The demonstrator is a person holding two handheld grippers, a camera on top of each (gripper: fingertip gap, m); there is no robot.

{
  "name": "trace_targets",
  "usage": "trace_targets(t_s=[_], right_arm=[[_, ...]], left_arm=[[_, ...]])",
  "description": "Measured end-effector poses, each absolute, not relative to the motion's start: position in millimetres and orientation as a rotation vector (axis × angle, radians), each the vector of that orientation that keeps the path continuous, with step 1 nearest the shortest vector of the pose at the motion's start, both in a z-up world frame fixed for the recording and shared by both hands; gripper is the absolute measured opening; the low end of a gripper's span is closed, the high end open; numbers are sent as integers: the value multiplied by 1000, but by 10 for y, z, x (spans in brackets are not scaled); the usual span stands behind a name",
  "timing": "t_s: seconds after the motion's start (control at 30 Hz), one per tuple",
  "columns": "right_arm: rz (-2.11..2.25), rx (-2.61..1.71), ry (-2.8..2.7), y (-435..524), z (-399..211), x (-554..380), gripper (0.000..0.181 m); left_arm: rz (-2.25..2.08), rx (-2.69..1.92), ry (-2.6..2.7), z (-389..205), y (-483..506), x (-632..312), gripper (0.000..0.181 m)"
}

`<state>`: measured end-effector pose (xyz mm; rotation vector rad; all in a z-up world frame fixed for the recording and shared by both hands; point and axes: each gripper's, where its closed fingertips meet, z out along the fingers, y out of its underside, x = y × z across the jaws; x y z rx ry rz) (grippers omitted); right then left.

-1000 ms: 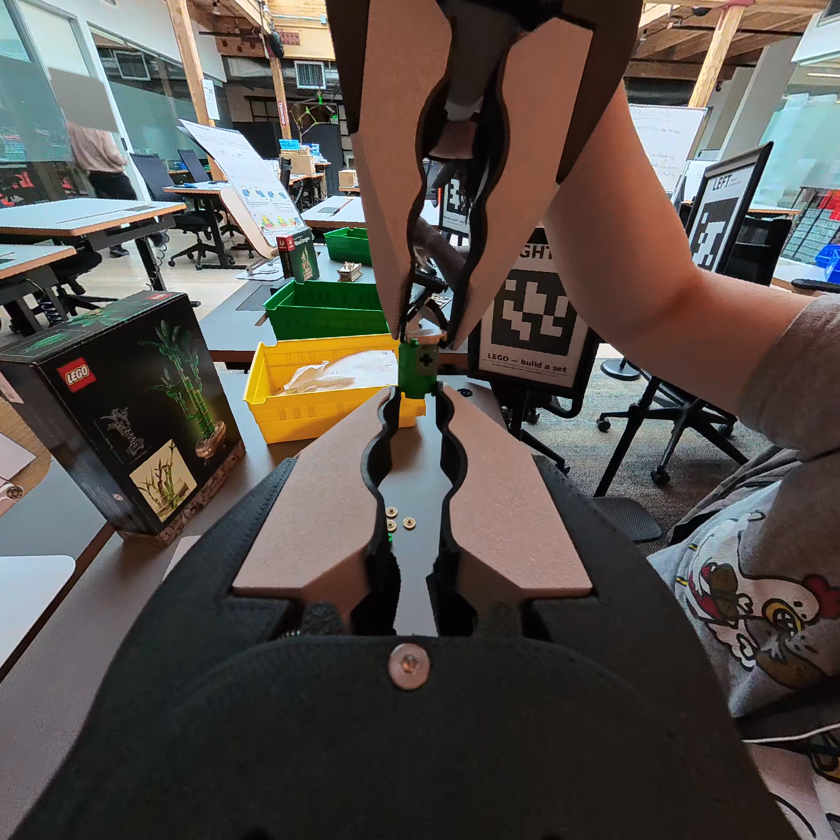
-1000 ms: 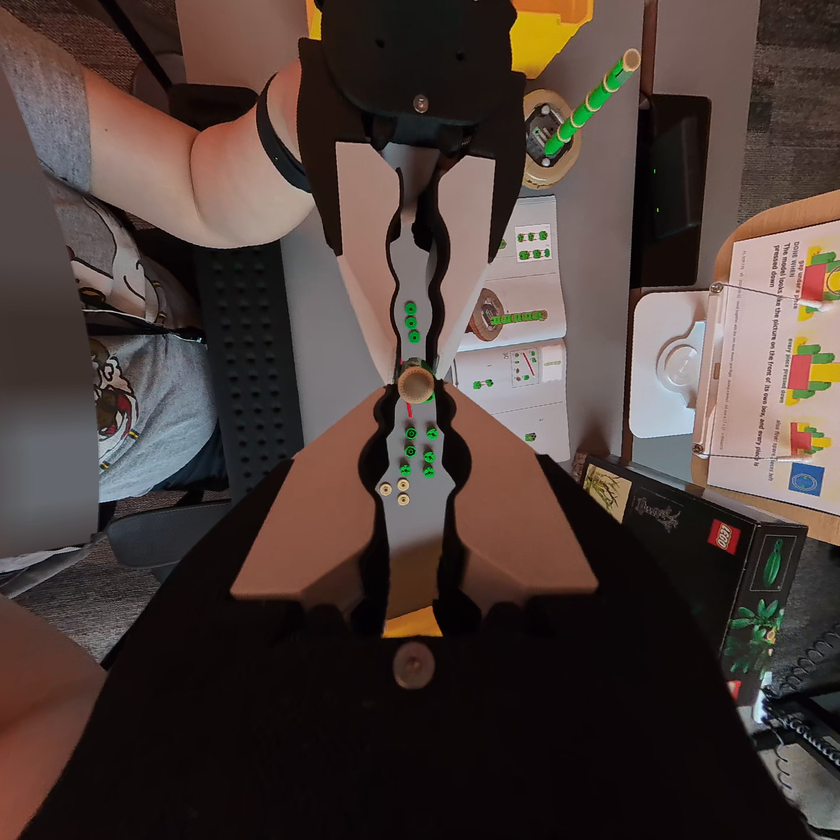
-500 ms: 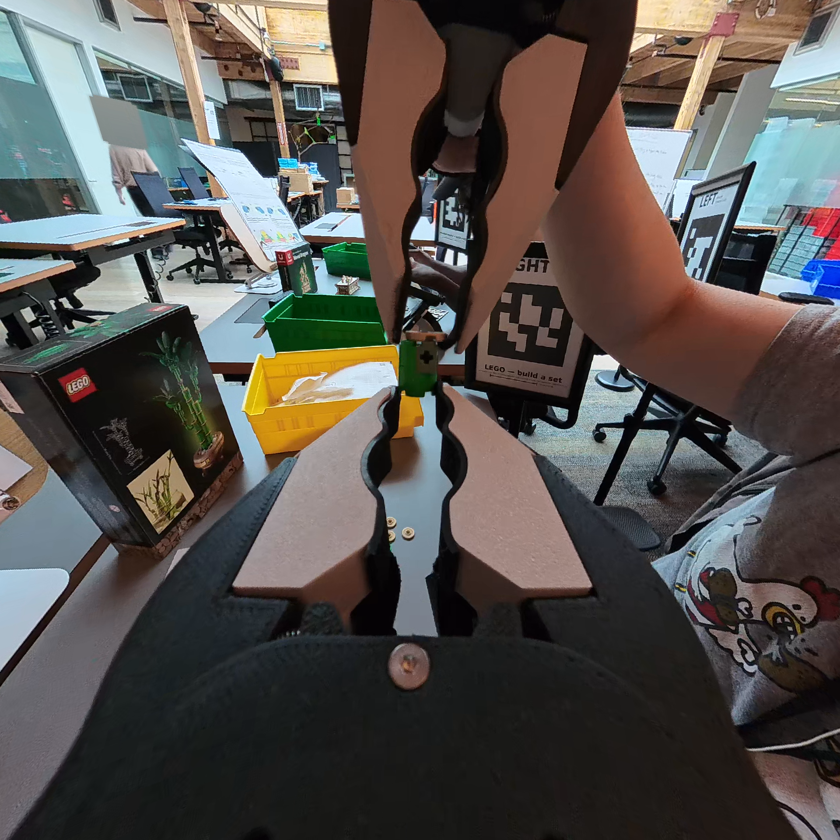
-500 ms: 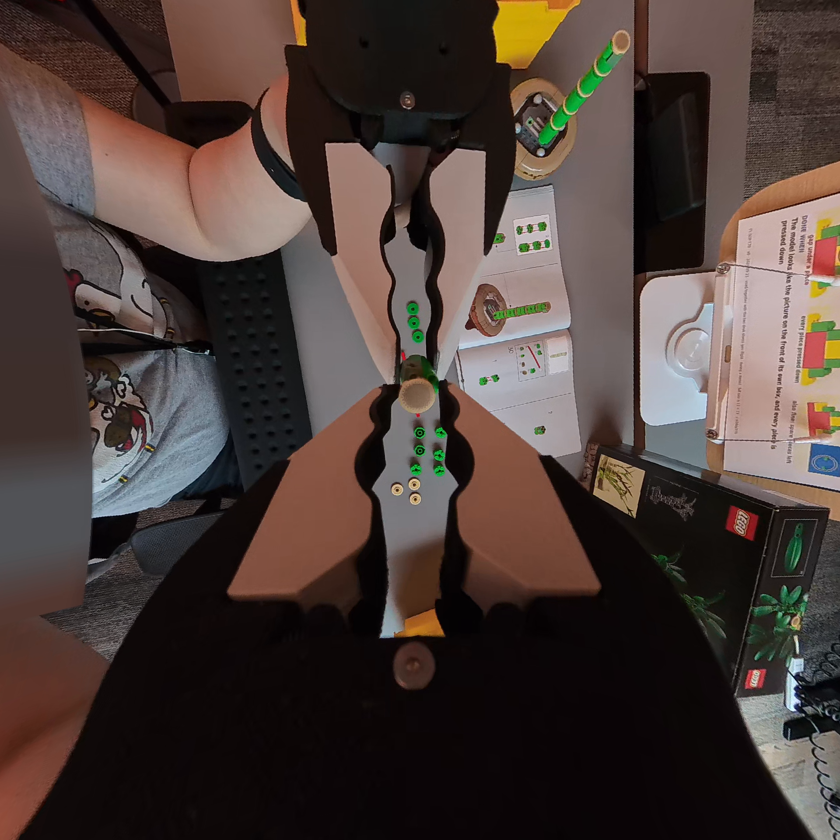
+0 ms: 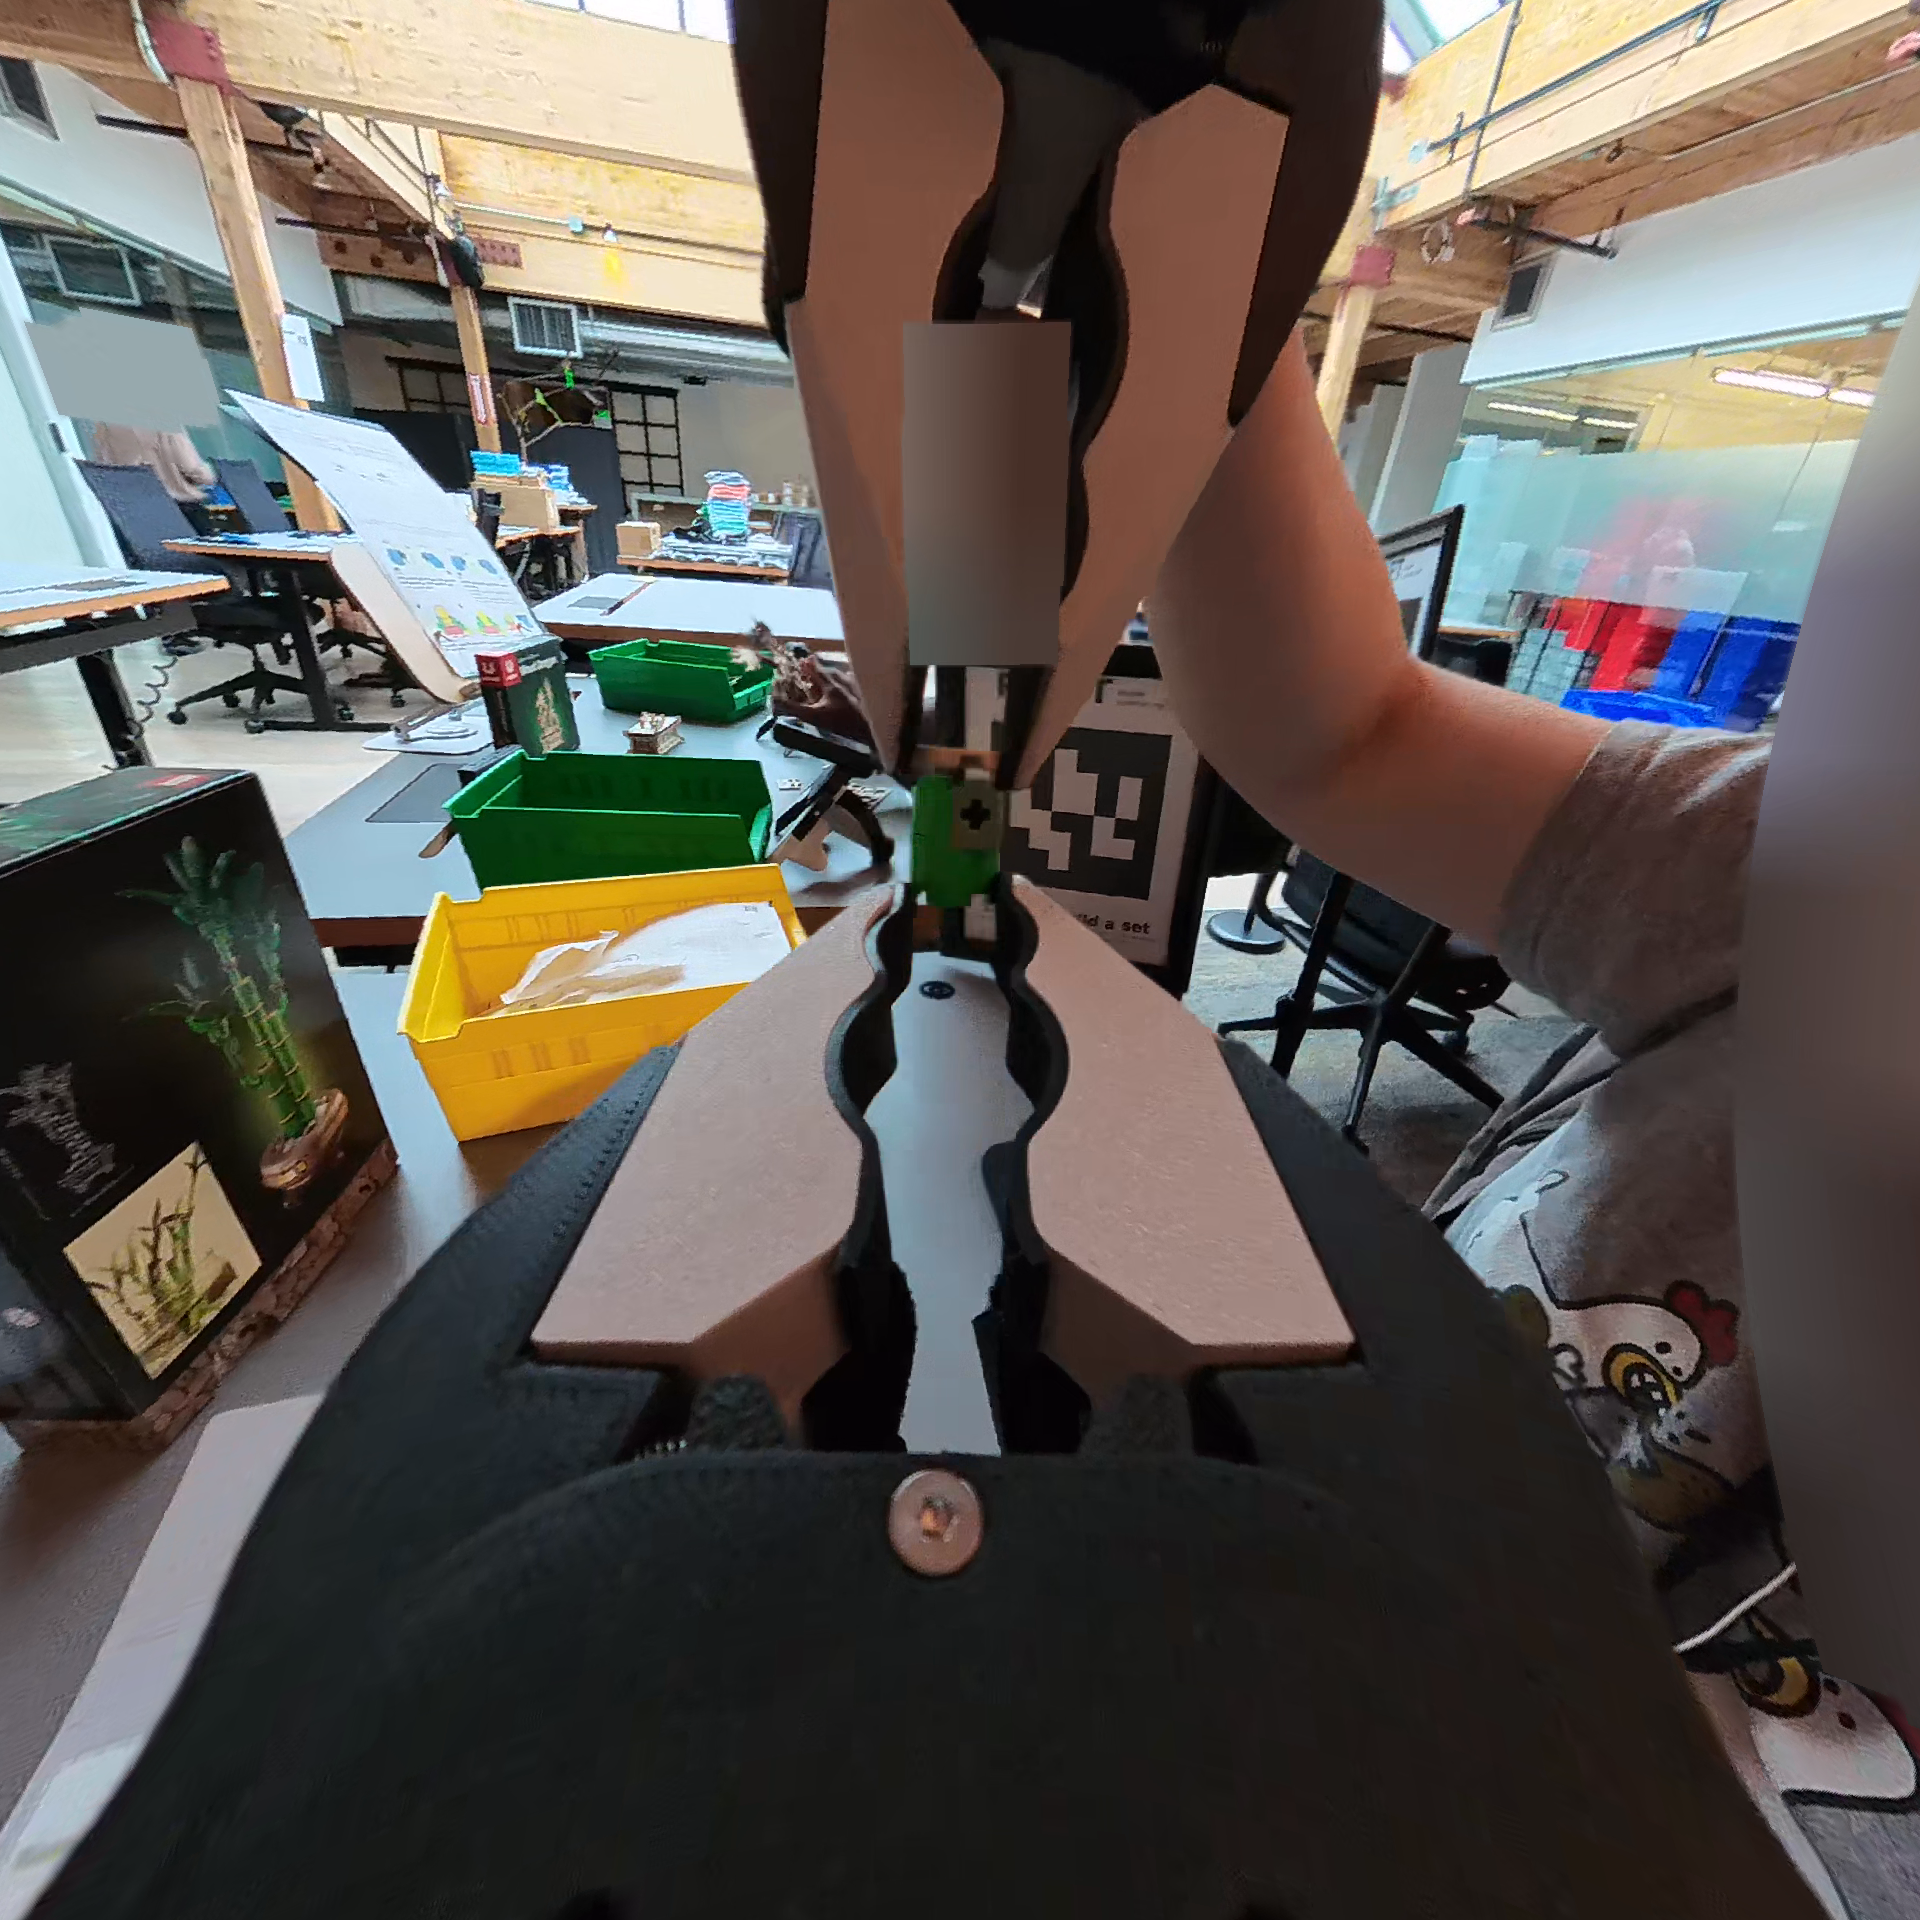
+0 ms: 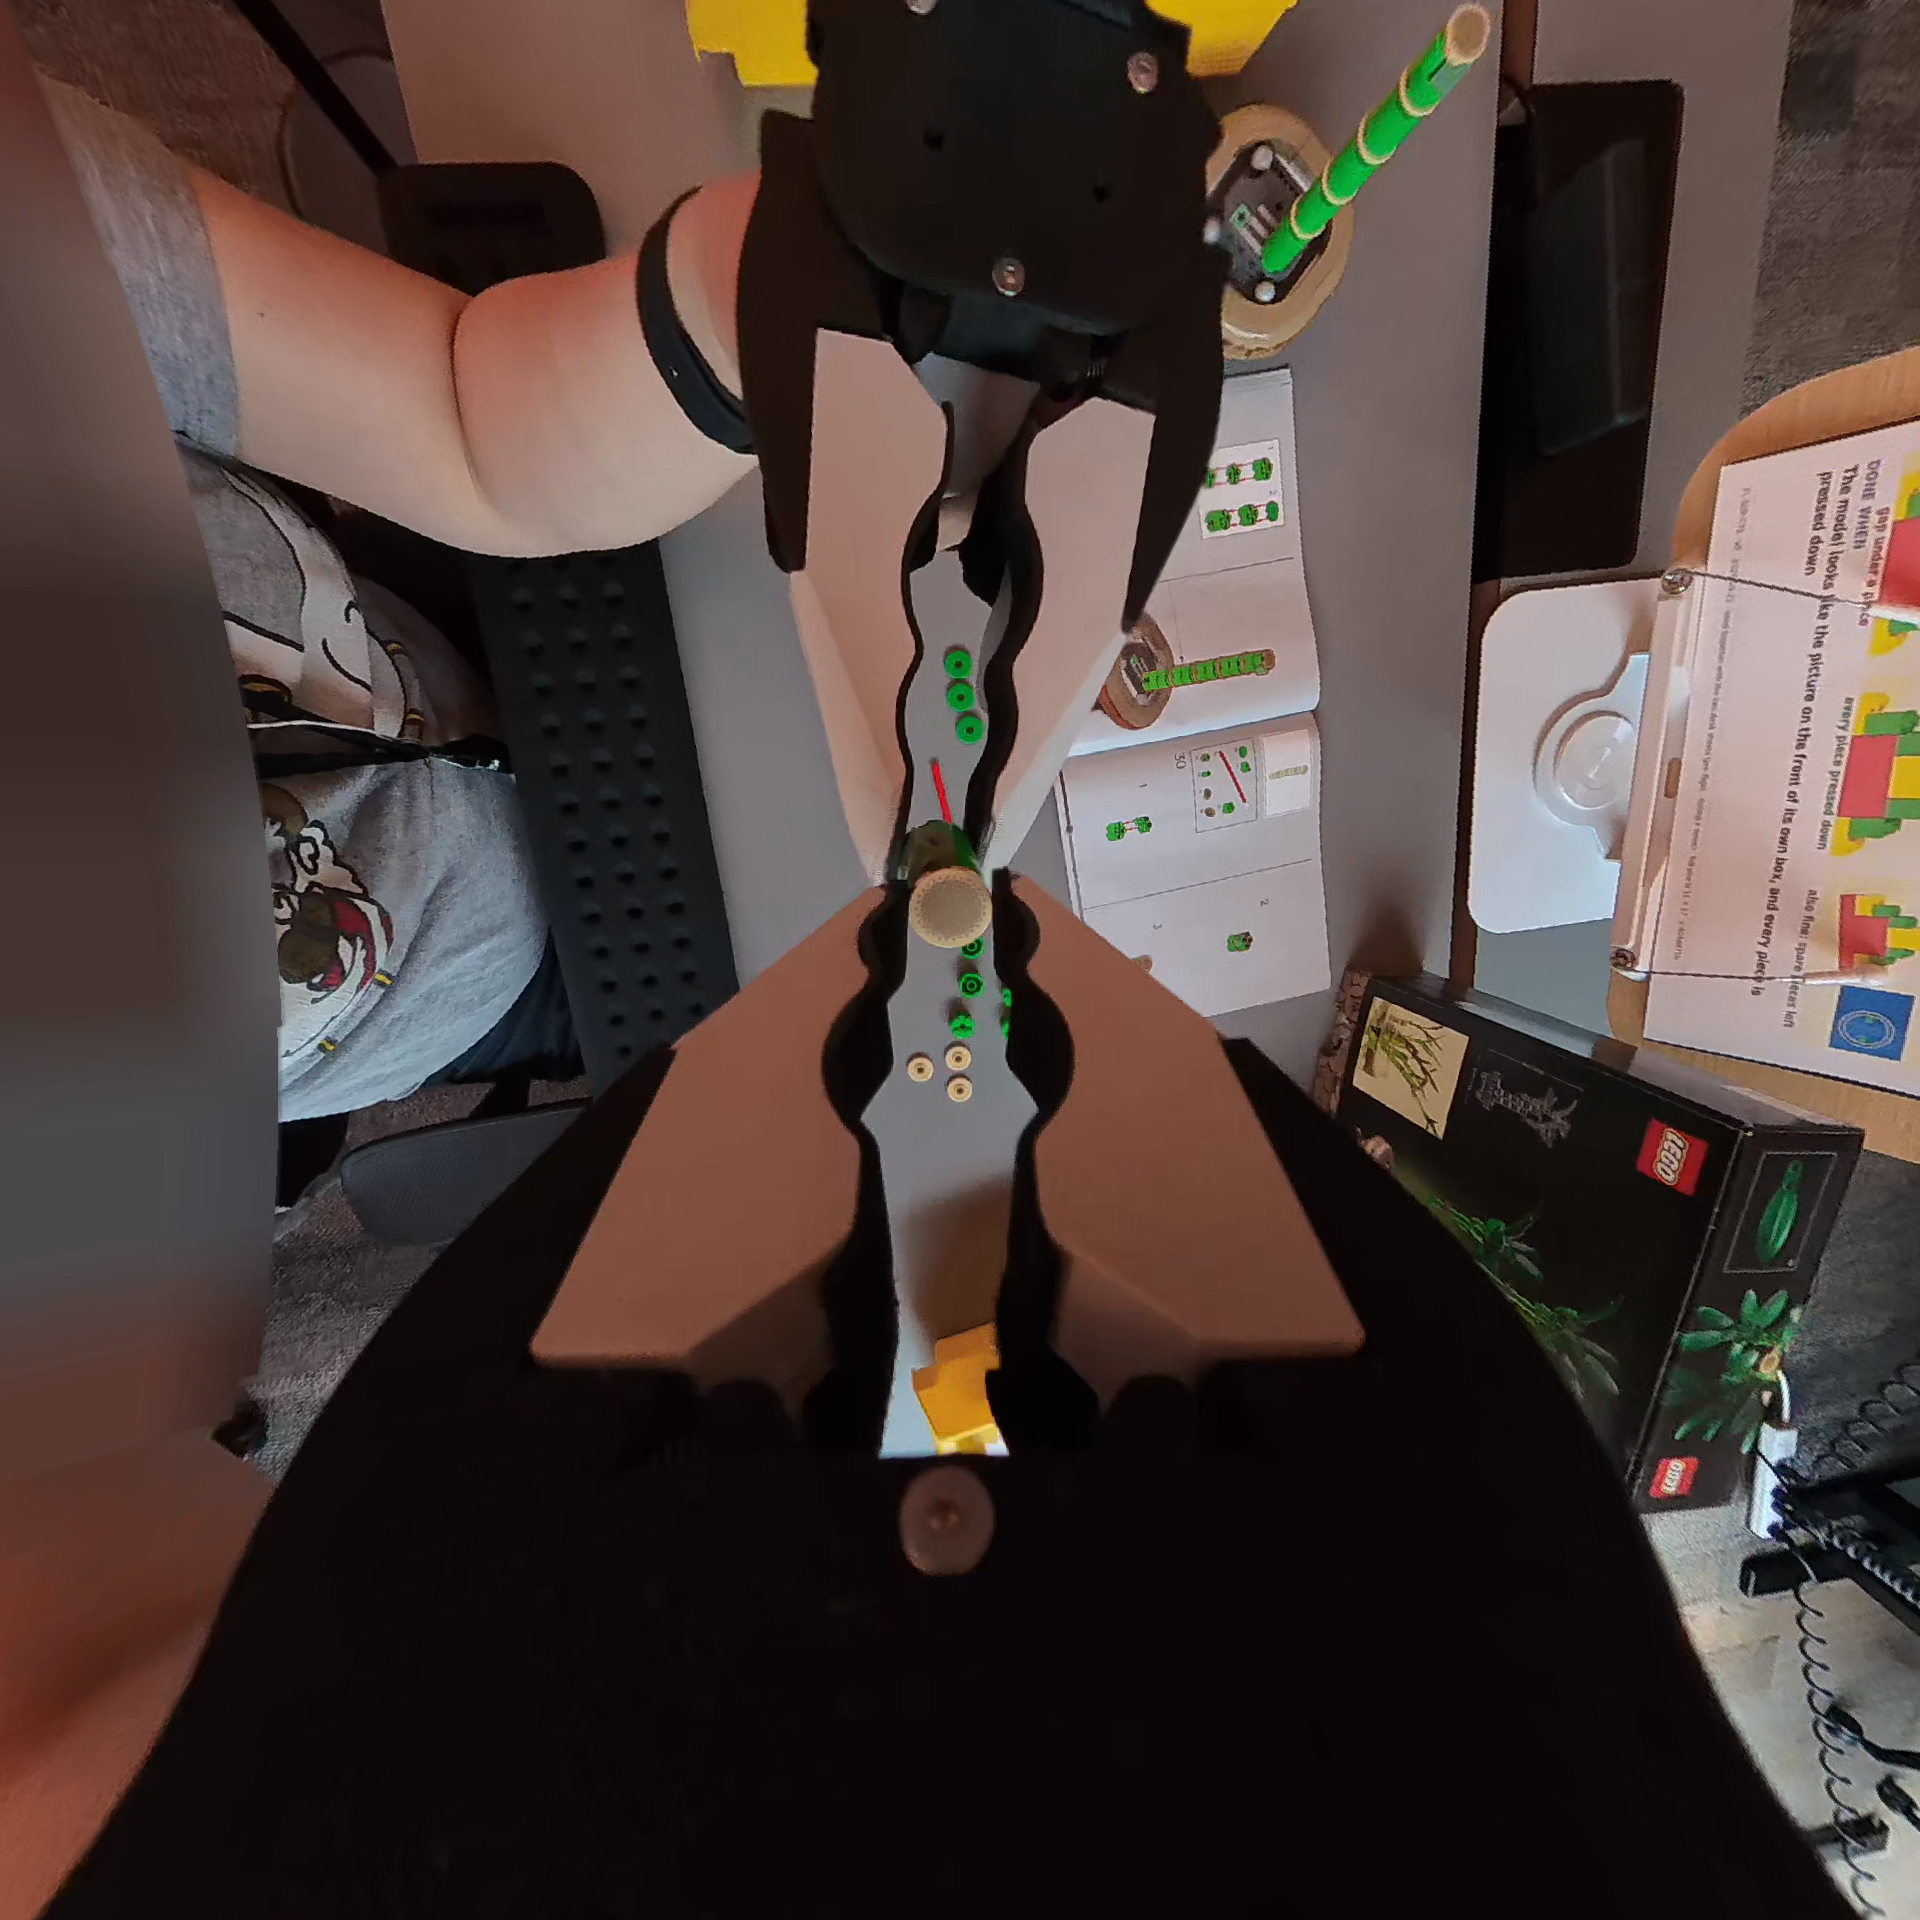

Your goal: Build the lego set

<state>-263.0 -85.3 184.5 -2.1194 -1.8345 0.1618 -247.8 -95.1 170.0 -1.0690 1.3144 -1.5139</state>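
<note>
Green plastic, a short round lego piece with a cross-shaped hole in its side, sits pinched at the tips of your left gripper, whose tan flat fingers have closed on its lower end. From above, your right gripper comes down tip to tip against the left one, and its fingers are clamped on a tan round lego cap that rests on top of the green piece. In the right wrist view that cap faces the camera, with the green piece just behind it and the left gripper reaching in from the far side.

Both pieces are held in the air above the grey tabletop. Below them on the table lie loose small green round lego pieces, three small tan round lego studs and a thin red lego rod. An open white instruction booklet lies just beside them. Farther off stands a partly built green-and-tan bamboo stalk, tilted on its tan round base.

In the left wrist view a yellow plastic bin holding crumpled paper bags sits ahead on the table, a green plastic bin behind it, and the black lego box with a bamboo picture stands to the left.
</note>
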Motion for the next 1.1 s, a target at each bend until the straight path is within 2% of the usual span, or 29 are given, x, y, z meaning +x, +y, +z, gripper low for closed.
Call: trace_targets(t_s=[1.1], right_arm=[[141, -2192, -1928, -856, 1945, -2741, 19]], left_arm=[[-1801, -844, 1235, 1872, -933, -2617, 13]])
